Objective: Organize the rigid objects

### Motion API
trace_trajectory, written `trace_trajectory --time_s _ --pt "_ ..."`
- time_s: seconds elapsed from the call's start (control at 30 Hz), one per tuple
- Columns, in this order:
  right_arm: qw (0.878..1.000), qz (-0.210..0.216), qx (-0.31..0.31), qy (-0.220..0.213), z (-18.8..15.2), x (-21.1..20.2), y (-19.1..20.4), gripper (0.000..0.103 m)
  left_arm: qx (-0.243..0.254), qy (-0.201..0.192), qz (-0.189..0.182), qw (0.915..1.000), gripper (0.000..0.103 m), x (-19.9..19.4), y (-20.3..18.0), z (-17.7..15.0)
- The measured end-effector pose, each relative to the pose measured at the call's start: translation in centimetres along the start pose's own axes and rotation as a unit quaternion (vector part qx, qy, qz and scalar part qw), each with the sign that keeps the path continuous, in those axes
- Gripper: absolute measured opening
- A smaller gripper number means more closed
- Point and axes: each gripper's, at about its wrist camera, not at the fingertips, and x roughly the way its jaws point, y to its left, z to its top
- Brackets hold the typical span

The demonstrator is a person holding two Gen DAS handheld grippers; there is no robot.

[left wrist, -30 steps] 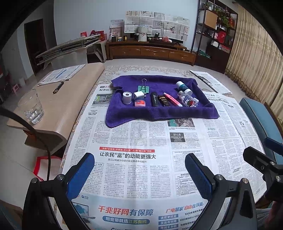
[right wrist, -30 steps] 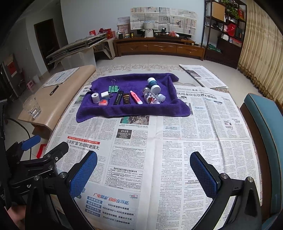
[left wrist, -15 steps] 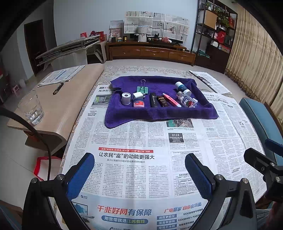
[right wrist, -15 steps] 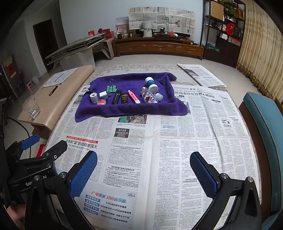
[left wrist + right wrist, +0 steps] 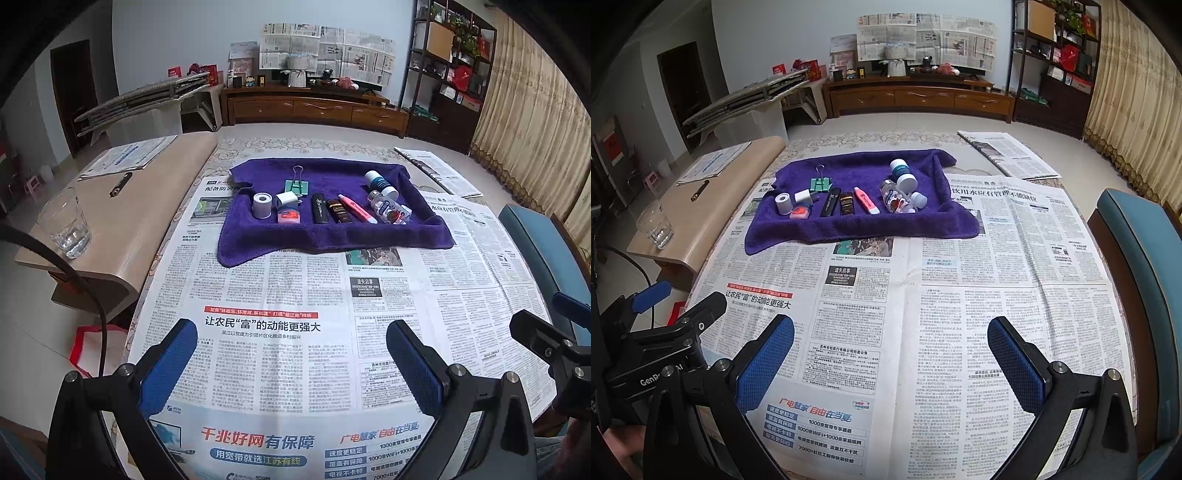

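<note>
Both grippers, left gripper (image 5: 291,363) and right gripper (image 5: 892,360), agape, empty; fuzzy purple towel (image 5: 332,236) ahead.

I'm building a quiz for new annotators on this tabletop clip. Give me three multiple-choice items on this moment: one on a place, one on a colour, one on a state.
1. Where do the small items lie?
A. on the purple towel
B. on the side table
C. on the blue chair

2. What colour is the binder clip?
A. red
B. green
C. black

3. How do the two tools stand?
A. both open and empty
B. left shut on the pink marker
C. right shut on a bottle

Answers:
1 A, the items sit in a row on the purple towel.
2 B, the binder clip has a green body.
3 A, the left tool and the right tool are spread over newspaper, holding nothing.
</note>
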Motion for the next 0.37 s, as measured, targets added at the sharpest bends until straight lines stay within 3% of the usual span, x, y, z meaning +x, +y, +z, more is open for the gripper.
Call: trace_trajectory --time_s 0.37 --pt "1.000 0.003 0.002 0.000 0.00 0.05 -0.24 0.103 0.000 -0.007 0.002 1.0000 0.103 -0.05 -0.19 -0.10"
